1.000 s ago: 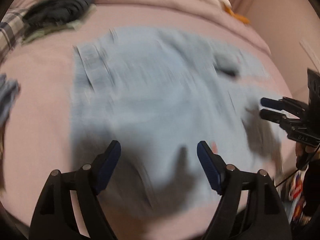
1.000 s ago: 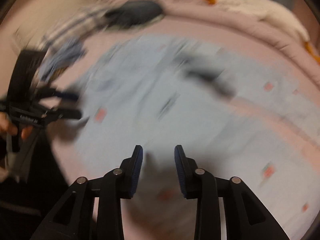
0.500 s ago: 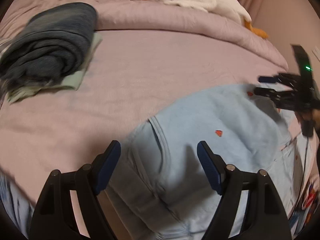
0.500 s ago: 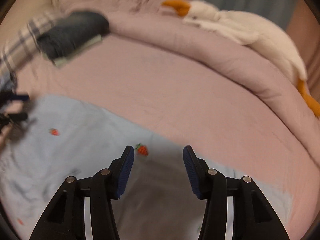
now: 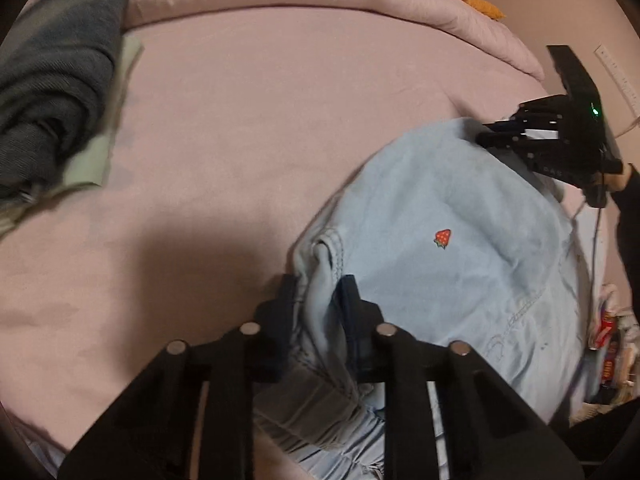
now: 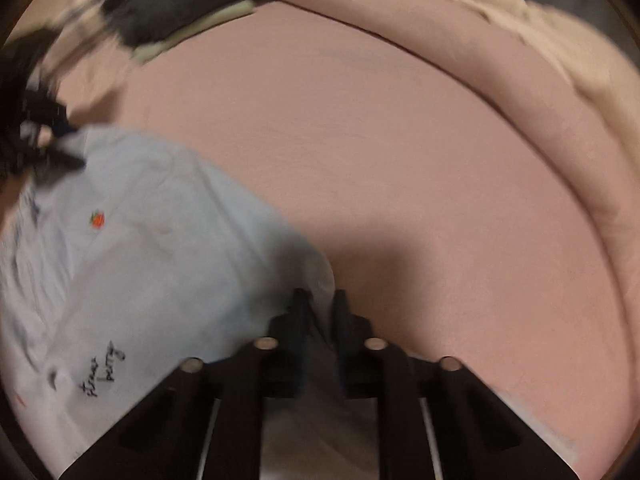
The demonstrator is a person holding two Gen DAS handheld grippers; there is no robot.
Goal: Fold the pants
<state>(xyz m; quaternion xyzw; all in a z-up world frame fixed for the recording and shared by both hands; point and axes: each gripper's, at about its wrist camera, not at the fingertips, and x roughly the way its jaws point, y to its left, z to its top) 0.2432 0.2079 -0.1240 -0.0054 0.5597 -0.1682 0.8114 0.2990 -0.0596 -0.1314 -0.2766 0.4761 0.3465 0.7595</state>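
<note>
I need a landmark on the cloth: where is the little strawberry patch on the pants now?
In the left wrist view the strawberry patch sits right of centre on the light blue pants, between the left tool and the right tool.

pink bed [image 5: 260, 128]: light-blue pants [image 5: 460, 240], dark folded clothes [image 5: 52, 80], plush goose [image 6: 560, 32].

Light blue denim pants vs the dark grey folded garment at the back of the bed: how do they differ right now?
The light blue denim pants lie spread and rumpled near the front; the dark grey folded garment sits as a thick stack further back. The pants are clamped by the left gripper and right gripper; the grey garment is untouched. The pants carry a strawberry patch; the grey is plain. Both rest on the pink bedspread.
</note>
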